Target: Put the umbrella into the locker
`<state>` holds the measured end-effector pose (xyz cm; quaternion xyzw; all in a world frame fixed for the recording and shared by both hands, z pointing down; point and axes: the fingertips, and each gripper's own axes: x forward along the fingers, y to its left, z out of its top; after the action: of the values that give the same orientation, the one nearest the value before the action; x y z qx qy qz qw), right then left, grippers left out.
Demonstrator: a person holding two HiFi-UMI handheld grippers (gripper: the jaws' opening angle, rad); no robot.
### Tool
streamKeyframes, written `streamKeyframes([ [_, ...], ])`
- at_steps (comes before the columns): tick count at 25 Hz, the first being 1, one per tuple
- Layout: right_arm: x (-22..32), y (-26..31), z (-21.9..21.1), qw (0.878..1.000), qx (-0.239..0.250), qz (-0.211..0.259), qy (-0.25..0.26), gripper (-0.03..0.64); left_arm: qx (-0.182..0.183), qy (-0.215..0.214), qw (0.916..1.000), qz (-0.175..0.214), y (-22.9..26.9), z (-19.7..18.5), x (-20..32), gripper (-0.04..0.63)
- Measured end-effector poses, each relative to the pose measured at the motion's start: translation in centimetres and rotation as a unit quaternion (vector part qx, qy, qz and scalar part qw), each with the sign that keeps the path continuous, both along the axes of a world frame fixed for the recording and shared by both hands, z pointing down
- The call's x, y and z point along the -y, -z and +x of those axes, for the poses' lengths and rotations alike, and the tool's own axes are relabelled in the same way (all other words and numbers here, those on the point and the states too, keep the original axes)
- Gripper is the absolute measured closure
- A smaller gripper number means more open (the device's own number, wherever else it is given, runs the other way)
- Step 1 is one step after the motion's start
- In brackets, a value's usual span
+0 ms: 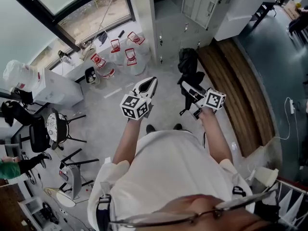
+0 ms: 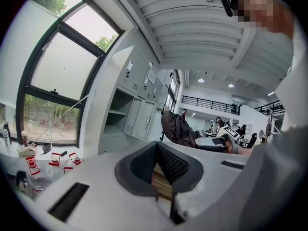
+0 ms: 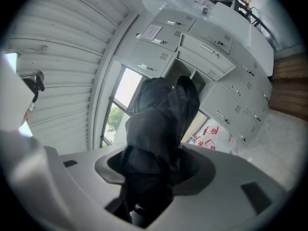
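Umbrella [image 3: 161, 124] | clamped between right hand-held gripper [image 3: 154, 160] jaws, canopy ahead | left hand-held gripper [image 2: 157, 148] closed, empty

Black cloth, matt, much creased, on umbrella [image 3: 161, 124]. Grey painted metal, smooth with slight sheen, on lockers [image 3: 211, 37]. Matt grey plastic, smooth, on shell of left gripper [image 2: 156, 144]; black rubber-like pads [image 2: 173, 165], finely ribbed. Brown wood planks, satin, on floor strip [image 1: 240, 81]. Grey, smooth, mottled on concrete-like floor [image 1: 110, 114]. Clear glossy plastic on jugs [image 1: 134, 61].
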<state>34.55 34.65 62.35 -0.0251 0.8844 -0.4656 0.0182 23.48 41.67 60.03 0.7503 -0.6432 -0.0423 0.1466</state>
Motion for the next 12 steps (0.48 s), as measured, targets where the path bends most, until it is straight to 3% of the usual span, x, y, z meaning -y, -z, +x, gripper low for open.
streamKeyframes([
  [12,2.3,-0.3,3.9,1.0,0.008,-0.005,0.017,0.374,-0.008,0.008,0.9999,0.003,-0.2,4.5,2.2,0.592],
])
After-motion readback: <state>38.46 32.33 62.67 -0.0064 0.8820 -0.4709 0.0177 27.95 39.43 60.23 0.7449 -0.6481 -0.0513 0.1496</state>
